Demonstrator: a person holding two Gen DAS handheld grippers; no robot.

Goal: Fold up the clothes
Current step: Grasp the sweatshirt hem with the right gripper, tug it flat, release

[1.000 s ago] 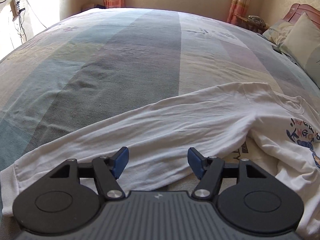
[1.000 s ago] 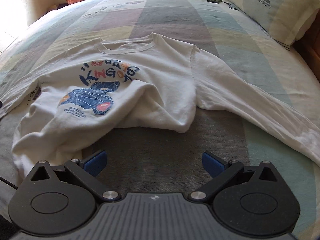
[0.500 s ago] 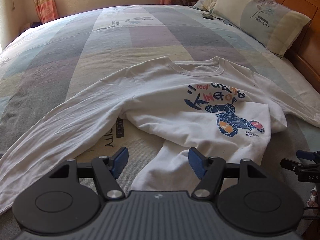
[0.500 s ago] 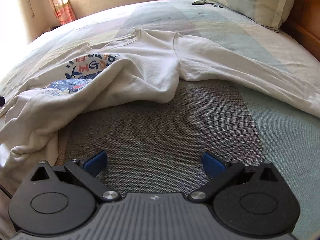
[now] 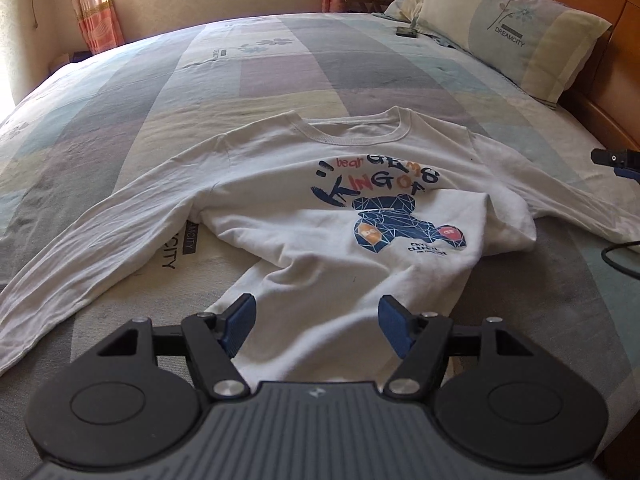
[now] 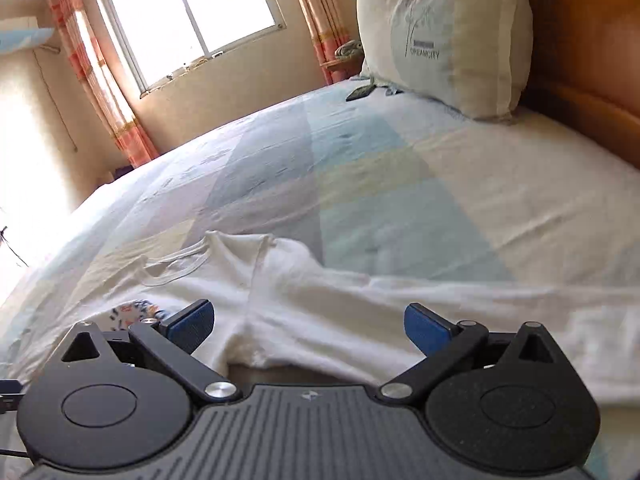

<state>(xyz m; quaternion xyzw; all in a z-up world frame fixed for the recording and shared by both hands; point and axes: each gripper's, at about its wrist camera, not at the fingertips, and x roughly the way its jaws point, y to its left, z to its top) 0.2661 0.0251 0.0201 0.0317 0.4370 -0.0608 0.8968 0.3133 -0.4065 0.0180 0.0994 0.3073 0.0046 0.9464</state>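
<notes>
White long-sleeved cotton sweatshirt (image 5: 304,184) lies rumpled, hem bunched, as I swing my left gripper (image 5: 314,326) and right gripper (image 6: 308,326) over it, both wide open and empty, suggesting folding remains.

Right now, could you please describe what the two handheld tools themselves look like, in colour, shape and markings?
Both look alike. The left tool and the right tool each have a ribbed dark grey body with a small pale logo, two round black discs, black linkage bars with silver pivot screws, and two fingers tipped with blue textured pads. A thin black cable lies on the bed near the right tool. No hands or sleeves show.
</notes>
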